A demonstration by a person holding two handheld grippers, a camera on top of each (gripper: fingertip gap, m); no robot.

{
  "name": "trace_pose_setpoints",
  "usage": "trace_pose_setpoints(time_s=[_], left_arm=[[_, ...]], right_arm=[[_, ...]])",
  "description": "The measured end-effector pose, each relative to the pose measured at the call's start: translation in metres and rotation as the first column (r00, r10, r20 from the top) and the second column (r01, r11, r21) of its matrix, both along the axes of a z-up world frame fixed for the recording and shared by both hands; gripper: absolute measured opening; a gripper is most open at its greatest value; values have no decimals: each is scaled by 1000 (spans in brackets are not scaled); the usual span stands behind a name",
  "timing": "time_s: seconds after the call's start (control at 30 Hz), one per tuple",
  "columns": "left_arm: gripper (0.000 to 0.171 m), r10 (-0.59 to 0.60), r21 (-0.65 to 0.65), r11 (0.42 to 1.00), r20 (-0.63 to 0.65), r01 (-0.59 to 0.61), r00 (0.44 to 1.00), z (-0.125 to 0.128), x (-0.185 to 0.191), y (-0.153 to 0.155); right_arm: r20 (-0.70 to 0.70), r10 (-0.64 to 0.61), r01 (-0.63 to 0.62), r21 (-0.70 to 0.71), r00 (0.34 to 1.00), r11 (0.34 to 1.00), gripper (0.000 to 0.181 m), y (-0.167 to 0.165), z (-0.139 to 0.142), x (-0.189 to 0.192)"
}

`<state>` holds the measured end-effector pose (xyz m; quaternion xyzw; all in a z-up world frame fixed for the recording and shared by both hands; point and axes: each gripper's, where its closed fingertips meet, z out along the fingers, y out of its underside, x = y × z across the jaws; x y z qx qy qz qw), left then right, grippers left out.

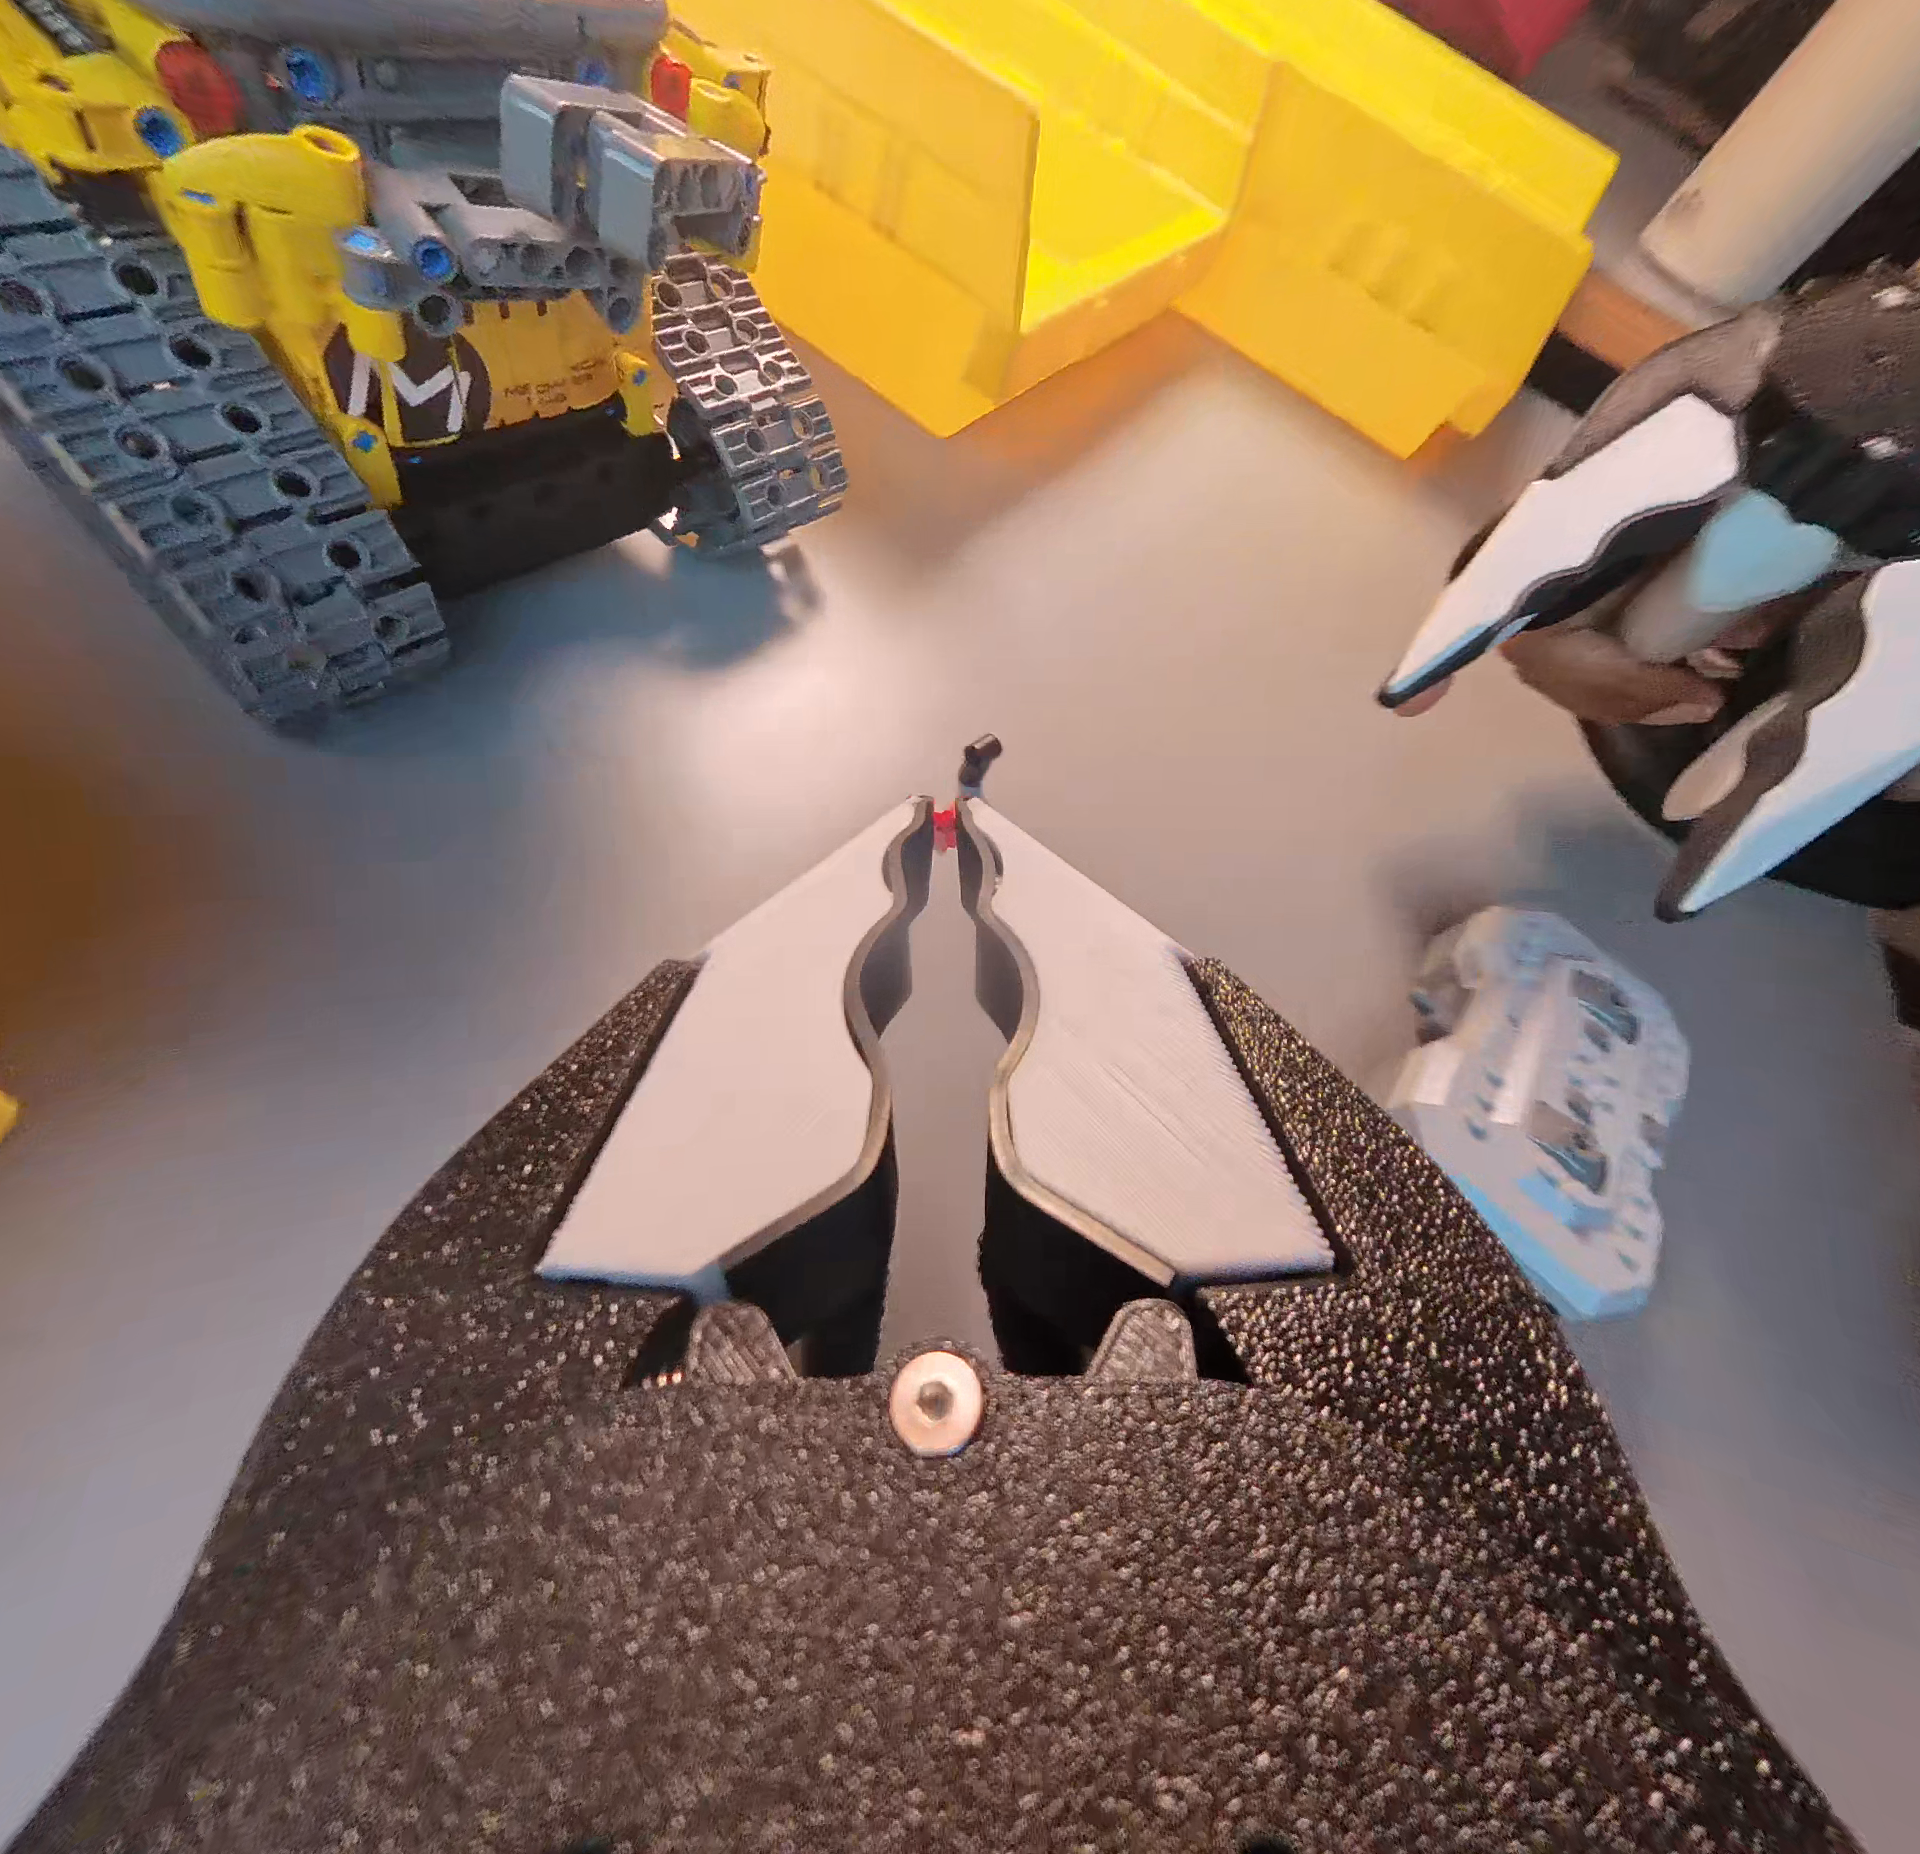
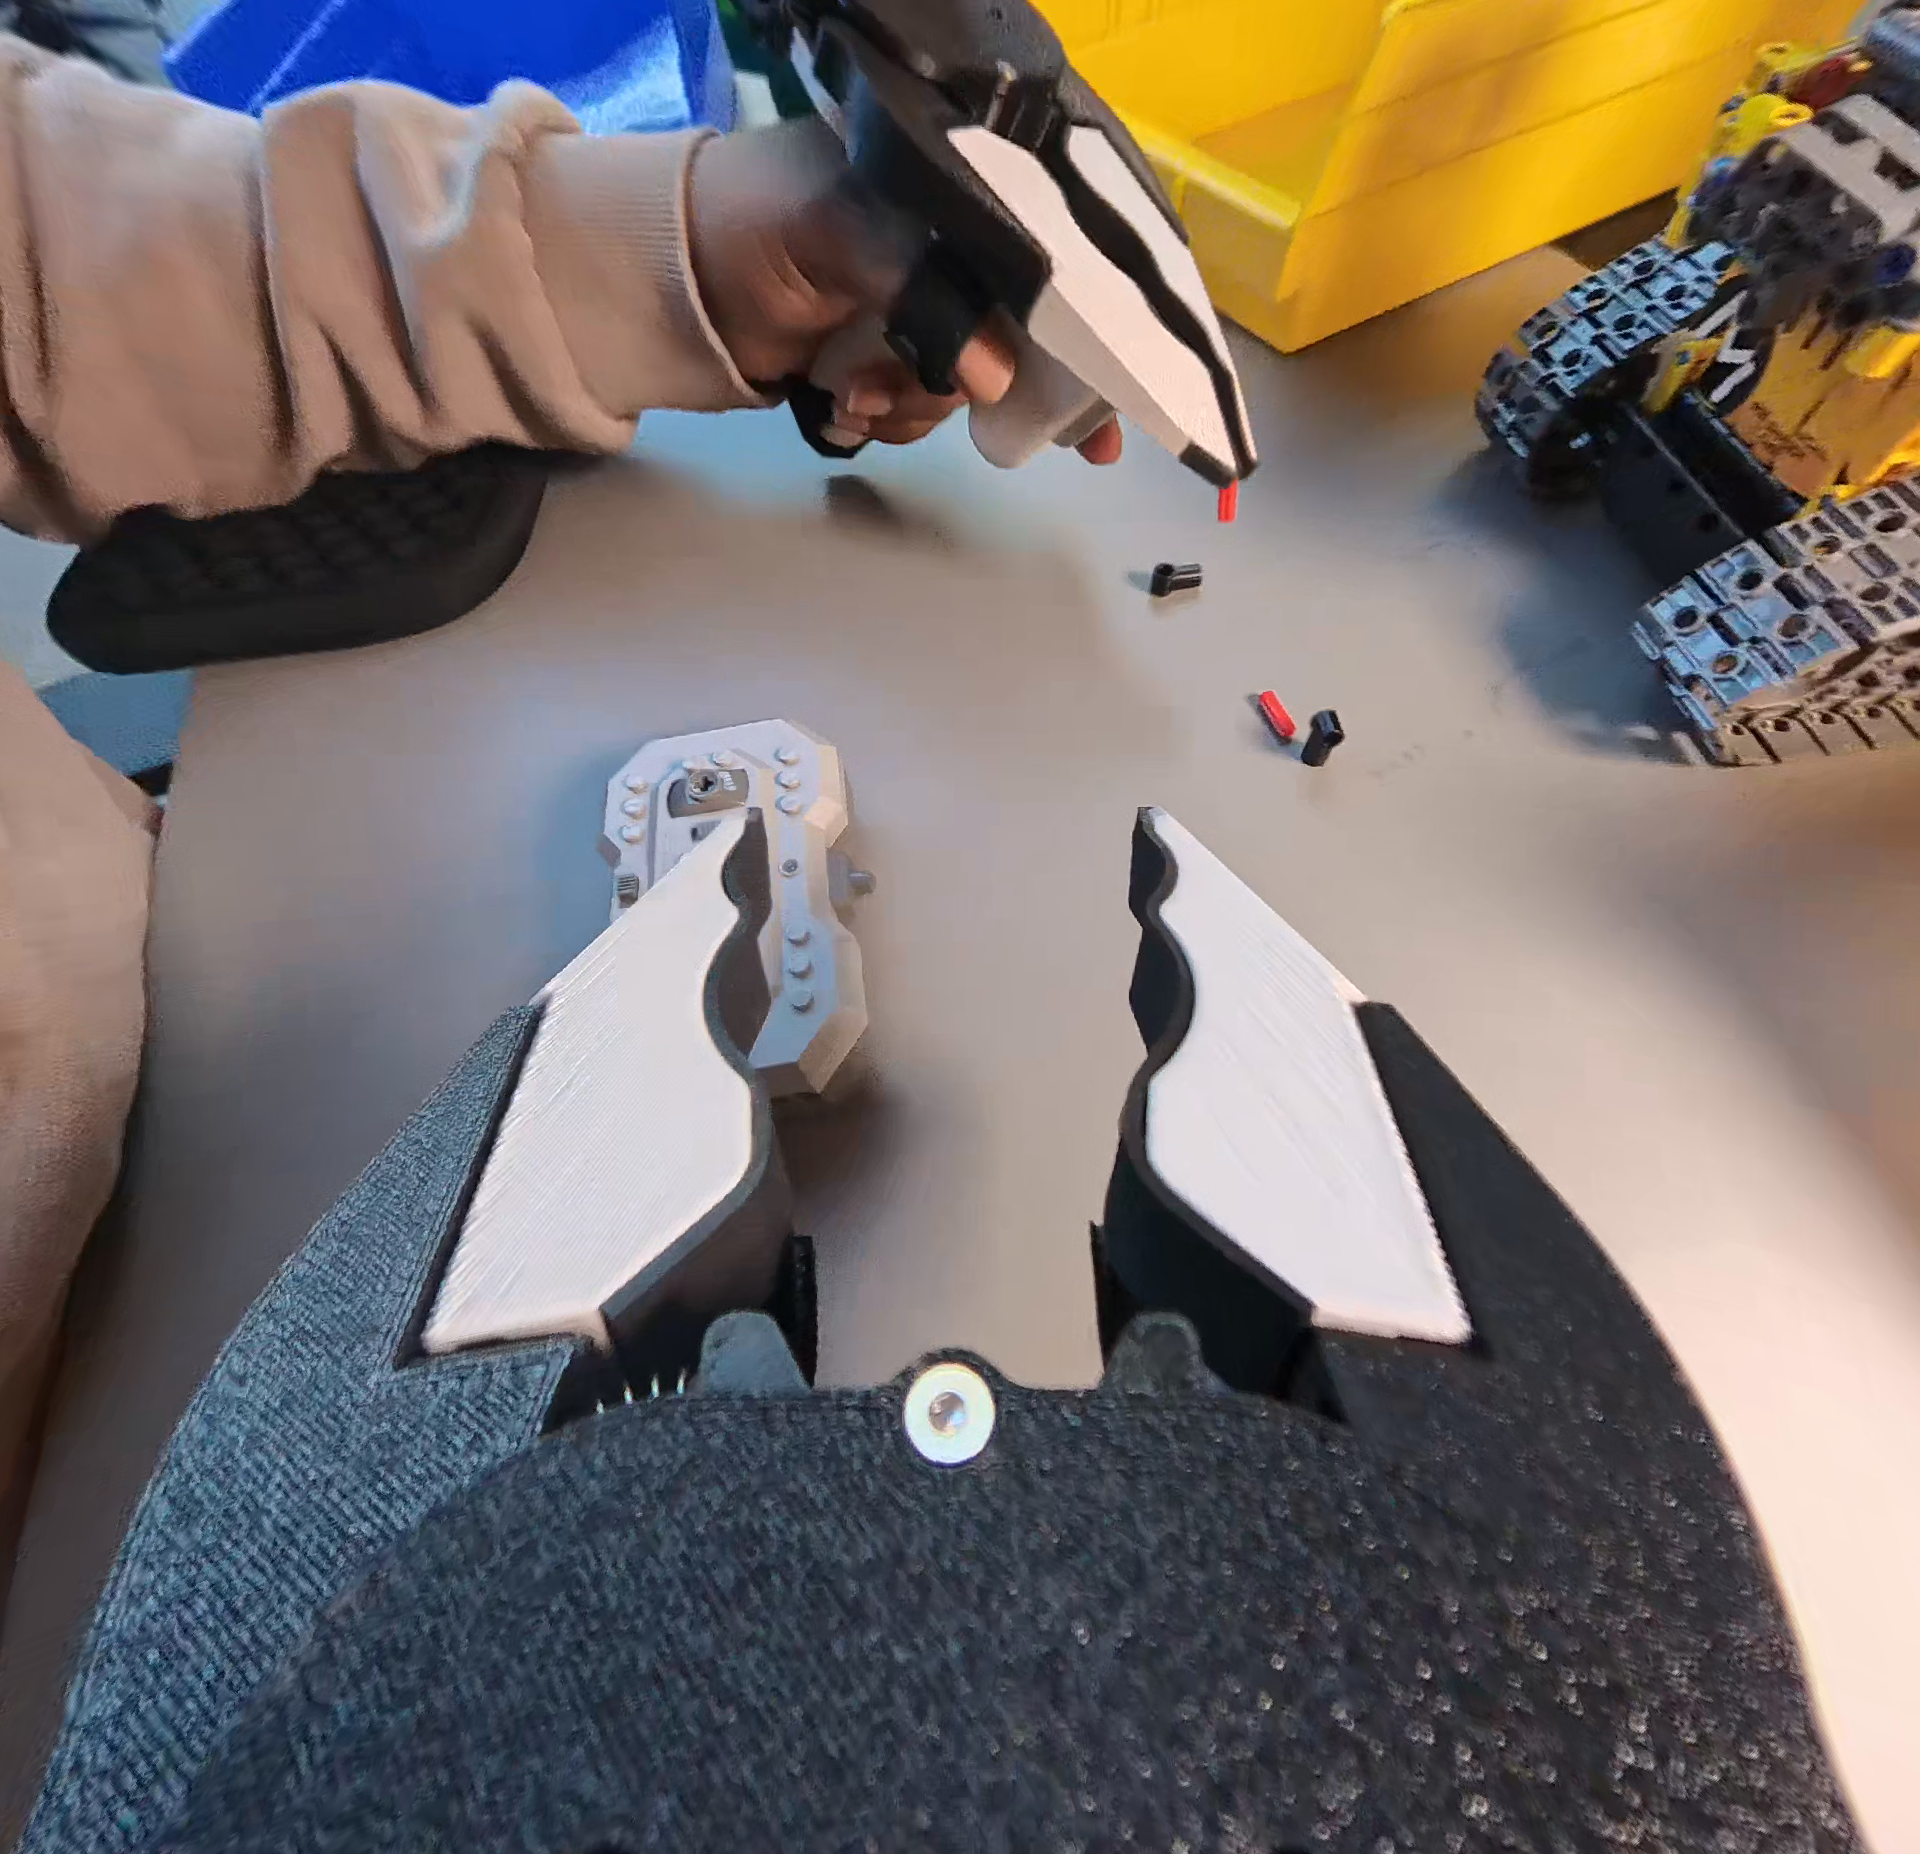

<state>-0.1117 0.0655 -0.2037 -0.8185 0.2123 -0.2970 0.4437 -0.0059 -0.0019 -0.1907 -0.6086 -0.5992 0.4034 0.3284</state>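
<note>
My left gripper (image 1: 943, 812) is shut on a small red pin (image 1: 943, 819) at its fingertips, held above the grey table. In the right wrist view it (image 2: 1231, 472) shows with the red pin (image 2: 1227, 501) sticking out below its tips. A small black connector (image 1: 979, 755) lies just beyond it on the table (image 2: 1177, 577). My right gripper (image 2: 945, 828) is open and empty above the table, its left finger over a light grey brick-built piece (image 2: 800, 957). It shows at the right of the left wrist view (image 1: 1538, 796), above that grey piece (image 1: 1548, 1108).
A yellow and grey brick-built tracked vehicle (image 1: 343, 277) stands on the table (image 1: 1143, 599), also seen in the right wrist view (image 2: 1766, 474). Yellow bins (image 1: 1122, 194) stand behind it. Another red pin (image 2: 1274, 715) and black connector (image 2: 1321, 737) lie on the table. A blue bin (image 2: 457, 17) and a black pad (image 2: 291, 568) sit at the left.
</note>
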Motion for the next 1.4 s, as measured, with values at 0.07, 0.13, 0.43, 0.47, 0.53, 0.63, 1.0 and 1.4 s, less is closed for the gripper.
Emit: trace_pose_setpoints(time_s=[0.07, 0.13, 0.43, 0.47, 0.53, 0.63, 1.0, 1.4], left_arm=[[3, -15, 5, 1000, -79, 15, 997, -7, 8, 11], [4, -42, -31, 999, -190, 36, 981, -24, 13, 16], [45, 15, 4, 1000, -196, -15, 981, -18, 13, 17], [47, 25, 12, 1000, -176, -23, 984, -13, 11, 14], [51, 42, 41, 998, -127, -37, 991, -1, 8, 6], [59, 67, 124, 991, -65, -58, 996, 18, 7, -13], [72, 29, 231, 973, -11, -26, 1000, 45, 22, -64], [113, -382, 38, 920, -139, 390, 914, -5, 86, -120]], right_arm=[[-32, -11, 11, -21, 999, 1000, 67, 1, 0, 4], [-56, -25, 23, -43, 998, 999, 62, 2, 0, 8], [-92, -71, 70, -23, 993, 997, 61, 17, -4, 15], [-101, -69, 66, -30, 993, 997, 62, 17, -3, 15], [-97, -46, 41, -47, 994, 998, 62, 13, -2, 16], [-40, -8, 7, -37, 999, 999, 65, 6, -8, 21], [218, 206, -228, 85, 954, 970, 106, -53, -36, 22], [281, 241, -299, 186, 929, 936, 69, -52, -61, 22]])
